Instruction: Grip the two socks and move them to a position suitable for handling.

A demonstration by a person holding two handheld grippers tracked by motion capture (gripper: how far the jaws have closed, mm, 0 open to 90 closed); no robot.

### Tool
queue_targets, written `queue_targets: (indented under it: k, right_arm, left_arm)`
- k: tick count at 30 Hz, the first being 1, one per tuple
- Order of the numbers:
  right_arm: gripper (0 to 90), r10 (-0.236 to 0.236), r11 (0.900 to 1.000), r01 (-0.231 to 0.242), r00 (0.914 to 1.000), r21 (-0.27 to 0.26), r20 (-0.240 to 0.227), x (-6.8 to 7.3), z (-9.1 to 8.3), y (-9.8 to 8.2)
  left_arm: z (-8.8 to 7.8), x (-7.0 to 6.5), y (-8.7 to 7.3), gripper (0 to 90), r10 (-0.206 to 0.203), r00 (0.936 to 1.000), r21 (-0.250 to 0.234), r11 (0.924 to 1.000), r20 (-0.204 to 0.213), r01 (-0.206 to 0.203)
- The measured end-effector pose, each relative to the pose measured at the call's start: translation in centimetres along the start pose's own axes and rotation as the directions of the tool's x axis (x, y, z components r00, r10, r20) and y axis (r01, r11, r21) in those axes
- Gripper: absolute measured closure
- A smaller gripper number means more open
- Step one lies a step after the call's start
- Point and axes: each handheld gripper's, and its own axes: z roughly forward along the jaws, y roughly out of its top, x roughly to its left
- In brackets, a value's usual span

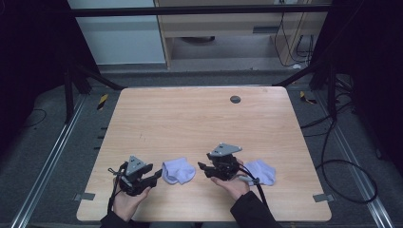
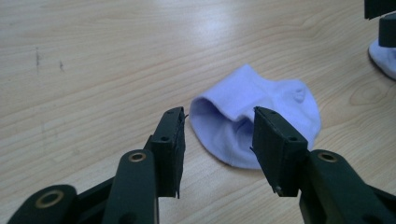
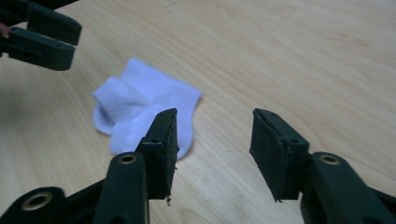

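- Two small pale lilac-white ankle socks of soft knit fabric on the light wood-grain worktop (image 1: pixel 190 118), both near its front edge.
- First sock (image 1: pixel 178 171): between the two claws in the high view, lying flat and crumpled, ribbed cuff open and folded back, heel bulging as a rounded bump.
- In the left gripper view, same sock (image 2: pixel 254 119) just beyond the jaw tips, cuff opening facing the camera, toe end away; fabric clean, faint shadow in the cuff fold.
- In the right gripper view, same sock (image 3: pixel 144 109) ahead and left of the jaws, partly behind the left jaw; doubled cuff at the left, flat foot part to the right.
- Second sock (image 1: pixel 261 172): right of the right hand, partly hidden behind the right claw and its cable; flat, rounded outline.
- An edge of the second sock (image 2: pixel 383 58) at the far right of the left gripper view, under the other claw.
- Left claw (image 1: pixel 154 178): jaws spread, nothing between the pads, tips pointing toward the first sock, not touching it.
- Right claw (image 1: pixel 202 168): jaws spread, bare worktop between the pads, tips pointing toward the first sock from the other side, near but apart.
- No containers on the worktop; small dark round disc (image 1: pixel 235 99) near the far edge.
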Motion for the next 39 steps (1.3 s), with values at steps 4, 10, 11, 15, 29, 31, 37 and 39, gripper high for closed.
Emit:
queue_targets:
  k: [4, 10, 11, 15, 29, 31, 37, 39]
  right_arm:
    - [56.0, -0.032, 0.999, 0.034, 0.9987, 0.039, -0.040, 1.2, 1.3, -0.1]
    - [59.9, -0.077, 0.994, 0.084, 0.9929, 0.076, -0.090, 3.3, 3.1, -0.2]
    - [60.1, -0.083, 0.993, 0.090, 0.9919, 0.078, -0.097, 3.5, 3.3, -0.2]
    - [60.1, -0.102, 0.988, 0.115, 0.9873, 0.106, -0.122, 4.7, 4.5, -0.2]
    - [84.0, -0.075, 0.978, 0.099, 0.9885, 0.185, -0.131, 4.9, 6.0, -1.2]
    - [86.4, -0.074, 0.978, 0.099, 0.9883, 0.186, -0.133, 4.8, 6.0, -1.2]
    - [88.1, -0.075, 0.977, 0.101, 0.9873, 0.189, -0.141, 4.7, 6.0, -1.2]
    - [88.3, -0.077, 0.977, 0.103, 0.9870, 0.188, -0.142, 4.7, 6.0, -1.2]
  left_arm:
    - [0.6, -0.2, -0.5, 55.3, 0.007, 1.0000, 0.024, 0.9997, 0.007, -0.007]
    - [1.6, -0.2, -0.9, 57.7, 0.023, 0.9997, 0.060, 0.9979, 0.000, -0.023]
    - [1.8, -0.1, -1.0, 58.0, 0.024, 0.9997, 0.066, 0.9975, 0.000, -0.024]
    - [2.3, -0.1, -1.1, 60.1, 0.026, 0.9997, 0.079, 0.9966, -0.003, -0.025]
    - [3.4, -0.7, -1.1, 59.9, 0.052, 0.9987, 0.094, 0.9942, 0.001, -0.052]
    - [3.6, -0.7, -1.0, 59.6, 0.055, 0.9985, 0.093, 0.9941, 0.003, -0.055]
    - [4.1, -0.6, -1.0, 59.5, 0.051, 0.9986, 0.099, 0.9937, 0.010, -0.052]
    - [4.3, -0.7, -1.0, 59.5, 0.057, 0.9983, 0.104, 0.9929, 0.010, -0.058]
